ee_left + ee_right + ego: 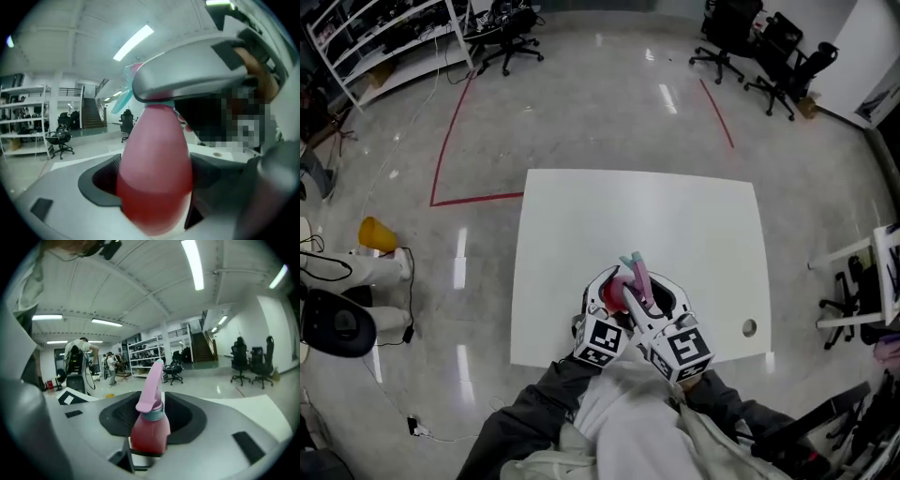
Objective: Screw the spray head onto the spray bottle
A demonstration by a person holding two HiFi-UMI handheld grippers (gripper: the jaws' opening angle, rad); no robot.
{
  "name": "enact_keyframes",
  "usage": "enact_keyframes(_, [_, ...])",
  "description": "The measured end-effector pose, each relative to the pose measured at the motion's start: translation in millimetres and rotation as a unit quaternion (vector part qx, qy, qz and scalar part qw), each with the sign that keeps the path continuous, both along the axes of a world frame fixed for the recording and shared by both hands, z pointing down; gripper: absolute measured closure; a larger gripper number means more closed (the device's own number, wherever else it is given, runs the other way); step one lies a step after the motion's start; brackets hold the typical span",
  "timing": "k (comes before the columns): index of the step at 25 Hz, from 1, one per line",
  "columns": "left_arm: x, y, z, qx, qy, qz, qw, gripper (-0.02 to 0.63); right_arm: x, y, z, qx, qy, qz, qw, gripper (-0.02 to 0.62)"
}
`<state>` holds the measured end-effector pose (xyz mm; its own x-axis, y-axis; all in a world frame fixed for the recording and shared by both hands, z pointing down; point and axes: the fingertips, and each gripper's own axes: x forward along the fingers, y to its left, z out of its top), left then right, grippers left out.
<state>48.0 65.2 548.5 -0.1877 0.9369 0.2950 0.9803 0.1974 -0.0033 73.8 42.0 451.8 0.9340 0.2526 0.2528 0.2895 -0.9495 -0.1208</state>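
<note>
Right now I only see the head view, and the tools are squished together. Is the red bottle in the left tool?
Observer: Yes. In the left gripper view the red spray bottle fills the left tool, jaw to jaw.
Operator: Is the sprayer on yet?
Observer: The right gripper view shows the pink spray head on the bottle's neck, a grey collar between them.
Operator: And the other tool?
Observer: The right tool has that neck between its jaws; I cannot tell whether they pinch.

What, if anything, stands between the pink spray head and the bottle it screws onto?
Nothing visible does. The spray head already sits on the neck of the spray bottle, which the left gripper holds between its jaws.
</note>
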Motion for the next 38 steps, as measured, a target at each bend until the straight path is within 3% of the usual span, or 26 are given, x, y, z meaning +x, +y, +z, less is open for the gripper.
enact_keyframes(1, [0, -3, -7, -0.011, -0.016, 0.014, 0.9997, 0.176, 0, -5, -8, -0.029, 0.008, -0.015, 0.999, 0.453])
enact_keyframes(3, [2, -12, -22, -0.023, -0.025, 0.049, 0.9982, 0.176, -8, -9, -24, -0.074, 0.028, -0.043, 0.996, 0.363])
enact_keyframes(4, [4, -17, -27, -0.026, -0.025, 0.071, 0.9968, 0.176, -15, -11, -31, -0.084, 0.038, -0.059, 0.994, 0.348])
enact_keyframes(7, [-2, -35, -47, -0.048, -0.048, 0.178, 0.9817, 0.176, -36, -20, -44, -0.065, 0.072, -0.141, 0.985, 0.327])
enact_keyframes(10, [-24, -50, -70, -0.056, -0.096, 0.295, 0.9492, 0.176, -52, -18, -50, -0.052, 0.064, -0.206, 0.975, 0.327])
enact_keyframes(14, [-64, -65, -77, -0.027, -0.085, 0.406, 0.9095, 0.176, -55, -27, -71, -0.091, 0.061, -0.25, 0.962, 0.319])
enact_keyframes(15, [-76, -70, -77, -0.019, -0.085, 0.437, 0.8953, 0.176, -53, -36, -74, -0.098, 0.058, -0.268, 0.957, 0.292])
enact_keyframes(17, [-101, -86, -78, 0.007, -0.098, 0.508, 0.856, 0.178, -51, -53, -76, -0.103, 0.044, -0.307, 0.945, 0.222])
enact_keyframes(19, [-123, -103, -76, 0.041, -0.102, 0.572, 0.8126, 0.178, -54, -66, -72, -0.099, 0.027, -0.349, 0.932, 0.212])
enact_keyframes(20, [-132, -108, -75, 0.052, -0.098, 0.595, 0.7964, 0.178, -58, -70, -69, -0.096, 0.021, -0.367, 0.925, 0.212])
enact_keyframes(21, [-140, -111, -74, 0.057, -0.092, 0.607, 0.787, 0.178, -63, -74, -67, -0.093, 0.019, -0.381, 0.92, 0.212])
enact_keyframes(22, [-145, -109, -74, 0.055, -0.088, 0.61, 0.7853, 0.178, -67, -77, -68, -0.088, 0.026, -0.388, 0.917, 0.213])
enact_keyframes(23, [-147, -105, -75, 0.047, -0.087, 0.604, 0.7905, 0.178, -69, -79, -72, -0.081, 0.04, -0.386, 0.918, 0.215])
enact_keyframes(24, [-145, -100, -77, 0.036, -0.088, 0.591, 0.8014, 0.178, -70, -78, -77, -0.077, 0.057, -0.373, 0.923, 0.218])
enact_keyframes(25, [-141, -92, -80, 0.022, -0.091, 0.57, 0.8163, 0.178, -70, -73, -82, -0.079, 0.07, -0.35, 0.931, 0.256])
enact_keyframes(29, [-116, -60, -94, -0.045, -0.122, 0.457, 0.88, 0.181, -76, -34, -84, -0.093, 0.064, -0.233, 0.966, 0.262])
enact_keyframes(34, [-102, -18, -76, -0.052, -0.059, 0.297, 0.9515, 0.186, -83, 20, -66, -0.069, 0.046, -0.044, 0.996, 0.264])
enact_keyframes(36, [-100, -14, -72, -0.049, -0.056, 0.258, 0.9633, 0.187, -81, 26, -63, -0.065, 0.038, 0.013, 0.997, 0.265])
enact_keyframes(38, [-106, -20, -75, -0.053, -0.106, 0.263, 0.9575, 0.187, -80, 21, -67, -0.076, 0.054, 0.006, 0.996, 0.264])
